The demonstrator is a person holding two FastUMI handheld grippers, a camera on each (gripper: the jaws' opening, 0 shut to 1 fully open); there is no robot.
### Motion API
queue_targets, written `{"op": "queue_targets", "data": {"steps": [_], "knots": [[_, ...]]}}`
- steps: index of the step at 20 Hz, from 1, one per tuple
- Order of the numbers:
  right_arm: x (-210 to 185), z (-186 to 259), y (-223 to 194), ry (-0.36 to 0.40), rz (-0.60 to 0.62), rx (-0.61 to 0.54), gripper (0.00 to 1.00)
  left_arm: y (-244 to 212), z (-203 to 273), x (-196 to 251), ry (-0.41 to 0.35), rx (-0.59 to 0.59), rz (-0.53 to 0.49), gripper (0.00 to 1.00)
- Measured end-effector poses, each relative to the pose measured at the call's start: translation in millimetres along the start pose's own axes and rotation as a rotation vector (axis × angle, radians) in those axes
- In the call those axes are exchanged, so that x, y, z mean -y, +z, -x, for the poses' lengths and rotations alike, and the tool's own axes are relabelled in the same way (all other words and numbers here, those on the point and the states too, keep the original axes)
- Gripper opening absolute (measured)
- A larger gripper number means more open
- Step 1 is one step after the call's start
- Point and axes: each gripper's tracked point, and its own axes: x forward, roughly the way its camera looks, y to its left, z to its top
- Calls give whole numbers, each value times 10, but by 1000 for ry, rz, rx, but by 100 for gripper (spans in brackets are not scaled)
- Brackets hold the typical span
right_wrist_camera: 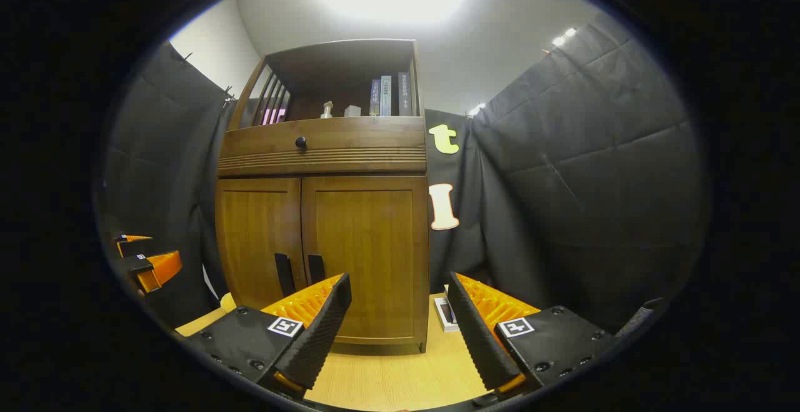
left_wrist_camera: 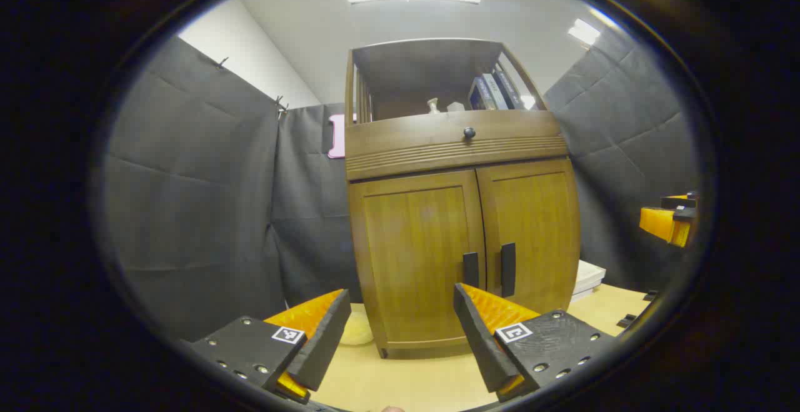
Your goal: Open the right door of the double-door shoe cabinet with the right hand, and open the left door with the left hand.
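In the left gripper view, the cabinet [left_wrist_camera: 459, 212] stands upright on the table [left_wrist_camera: 412, 381], both doors closed, facing the spread left tool [left_wrist_camera: 400, 327]; dark vertical handles [left_wrist_camera: 507, 269] meet at centre. Books [left_wrist_camera: 494, 91] sit on its shelf. In the right gripper view, the right tool [right_wrist_camera: 399, 324] is spread, empty, before the right door [right_wrist_camera: 369, 256].

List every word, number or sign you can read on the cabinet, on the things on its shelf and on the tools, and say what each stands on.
Book spines on the top shelf: printed, but too small and blurred to read.
Square coded markers: black-and-white patterns, no words.
Cabinet doors and drawer: no writing.
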Motion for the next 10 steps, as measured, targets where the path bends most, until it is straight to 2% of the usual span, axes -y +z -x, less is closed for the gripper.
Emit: {"op": "queue_targets", "data": {"steps": [10], "knots": [[-29,-141,7,19,8,15,98,-27,-62,-44,27,-7,0,95]]}}
